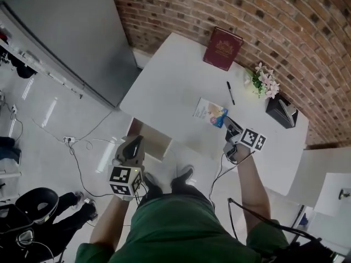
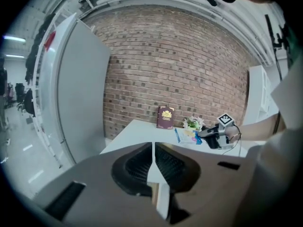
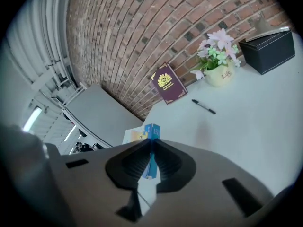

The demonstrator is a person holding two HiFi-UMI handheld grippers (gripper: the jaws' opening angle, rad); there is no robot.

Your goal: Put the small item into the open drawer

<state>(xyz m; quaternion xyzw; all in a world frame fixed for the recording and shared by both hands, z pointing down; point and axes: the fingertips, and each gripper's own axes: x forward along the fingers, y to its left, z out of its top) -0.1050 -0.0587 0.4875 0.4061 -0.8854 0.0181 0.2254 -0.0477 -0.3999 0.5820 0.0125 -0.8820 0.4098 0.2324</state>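
Bright, even light comes from ceiling strip lights (image 2: 12, 38). The white surface (image 1: 175, 81) carries little glare and only soft, pale shadows. Wide-angle lenses bow the brick wall (image 1: 181, 10) and blacken the corners of both gripper views. Close to the lens, the left tongs (image 2: 154, 148) and right tongs (image 3: 151, 145) look soft and dim, while farther things stay sharp.

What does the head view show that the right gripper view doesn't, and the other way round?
Only the head view: the open wooden drawer and the left tongs. Only the right gripper view: the right tongs clamped on the edge of the thin blue-and-white packet. Both: the white table, maroon book, black pen, pink potted flowers and black box.
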